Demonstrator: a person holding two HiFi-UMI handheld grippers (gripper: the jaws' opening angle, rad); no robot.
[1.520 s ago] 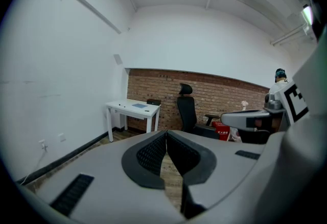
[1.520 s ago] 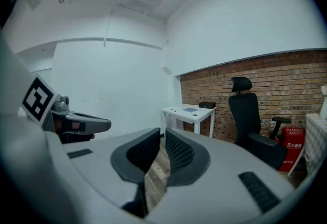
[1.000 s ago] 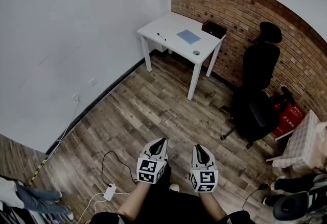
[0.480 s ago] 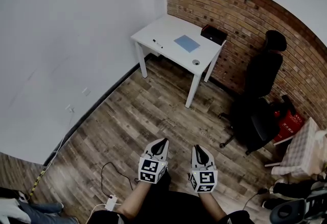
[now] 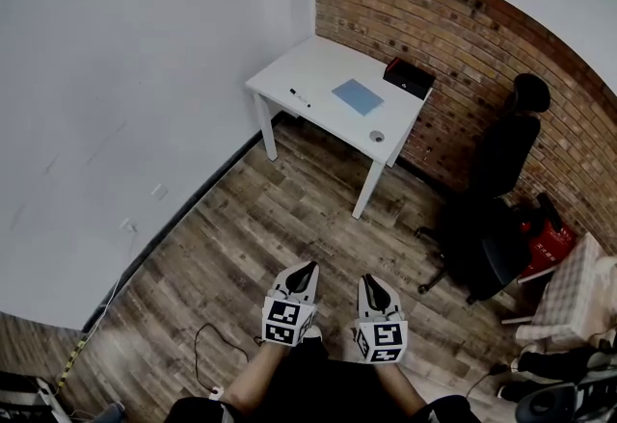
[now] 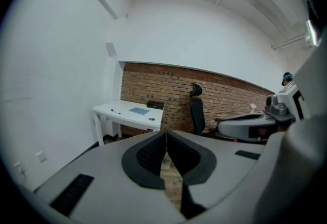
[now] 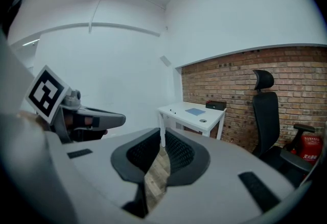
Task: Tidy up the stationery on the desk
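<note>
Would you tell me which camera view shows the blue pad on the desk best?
The head view: it looks down on the blue pad, showing its whole top. Both gripper views catch it nearly edge-on, foreshortened.

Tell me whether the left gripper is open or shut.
Shut. The left gripper has its jaws pressed together at the tips, with nothing between them.

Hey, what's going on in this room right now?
A person stands on the wooden floor holding the left gripper and right gripper out in front, both shut and empty. The white desk in the brick-wall corner is some way ahead, with a black pen, a blue sheet, a black box and a small round object lying on it, none touched.
</note>
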